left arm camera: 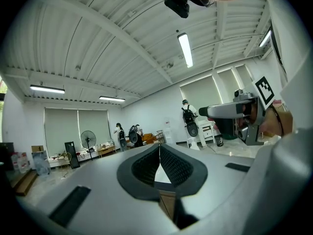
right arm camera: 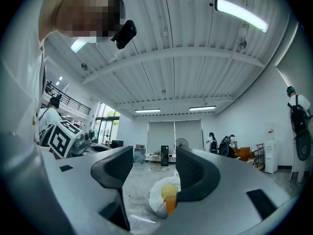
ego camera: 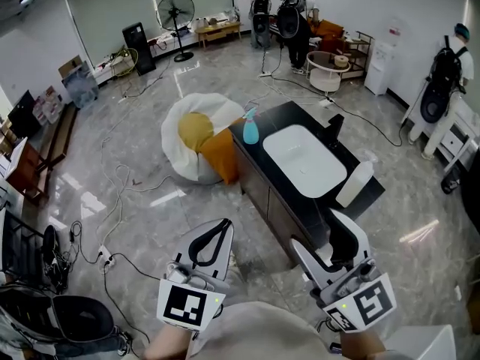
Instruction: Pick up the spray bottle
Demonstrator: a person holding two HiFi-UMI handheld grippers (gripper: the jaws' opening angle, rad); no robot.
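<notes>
- My left hand (ego camera: 166, 343) holds the left gripper (ego camera: 223, 223) low at the bottom of the head view. It lies about level and points ahead over the grey floor (ego camera: 150, 201).
- Its jaws are together, tips meeting, with nothing clamped. The left gripper view (left arm camera: 159, 148) shows only a thin slit between the ribbed pads.
- My right hand (ego camera: 361, 345) holds the right gripper (ego camera: 315, 229) beside it, tipped barely upward, with its nose by the near end of the black counter (ego camera: 279, 120).
- Its jaws stand wide apart and hold nothing. In the right gripper view (right arm camera: 154, 163) only the room shows through the gap.
- The spray bottle (ego camera: 250, 128) is pale blue. It stands upright on the counter's far left corner, just beside the white sink (ego camera: 304, 160) and well apart from both grippers.
- Only the head view shows the bottle, the sink, the black faucet (ego camera: 335, 126) and a white bottle (ego camera: 355, 184) lying at the counter's right edge.
- The right gripper view looks past the counter. Between its jaws I see the white bean bag (right arm camera: 157, 196) with its yellow and orange cushions. The left gripper's marker cube (right arm camera: 61, 138) sits at the left.
- The left gripper view catches my right gripper (left arm camera: 230, 112) from the side, at the right edge.
</notes>
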